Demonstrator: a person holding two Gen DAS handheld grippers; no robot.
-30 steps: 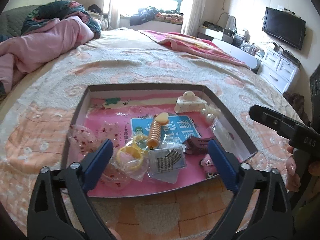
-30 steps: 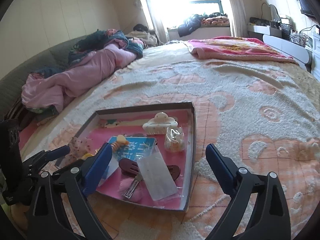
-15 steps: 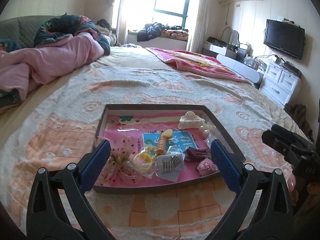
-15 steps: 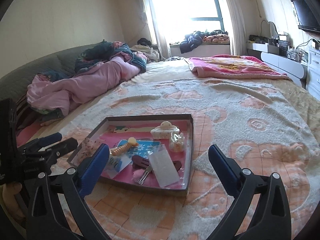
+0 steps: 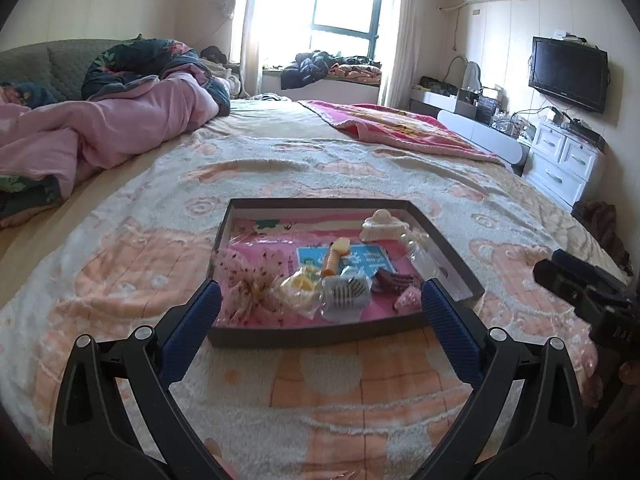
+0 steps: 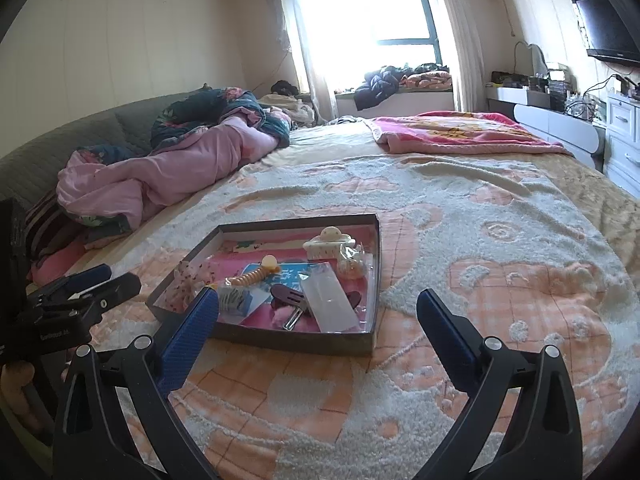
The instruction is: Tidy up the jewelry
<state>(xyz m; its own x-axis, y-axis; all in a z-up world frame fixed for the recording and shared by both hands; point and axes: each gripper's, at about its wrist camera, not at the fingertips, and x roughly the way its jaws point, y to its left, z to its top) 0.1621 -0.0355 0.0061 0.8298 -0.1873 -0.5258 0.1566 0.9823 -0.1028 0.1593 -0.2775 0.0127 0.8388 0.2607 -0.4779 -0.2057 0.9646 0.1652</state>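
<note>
A shallow dark box (image 5: 316,337) with a pink floor lies on the bed; it also shows in the right wrist view (image 6: 292,338). It holds a cream claw clip (image 5: 384,229) (image 6: 329,243), an orange spiral hair tie (image 5: 334,260) (image 6: 252,275), a dark brown clip (image 5: 394,280) (image 6: 289,295), yellow rings in a bag (image 5: 301,290), a packet of pins (image 5: 346,292) and a clear bag (image 6: 330,302). My left gripper (image 5: 320,316) is open and empty, just short of the box's near wall. My right gripper (image 6: 318,312) is open and empty, near the box's front right corner.
The bed is covered by a fuzzy peach and white blanket (image 6: 500,248). A pink quilt (image 5: 120,128) is heaped at the left, a red blanket (image 5: 400,128) at the far right. White drawers (image 5: 560,160) and a TV (image 5: 568,74) stand beyond the bed's right edge.
Both grippers have pulled back and up from the box, which now looks smaller and farther. Both stay open and empty. The contents have not moved.
</note>
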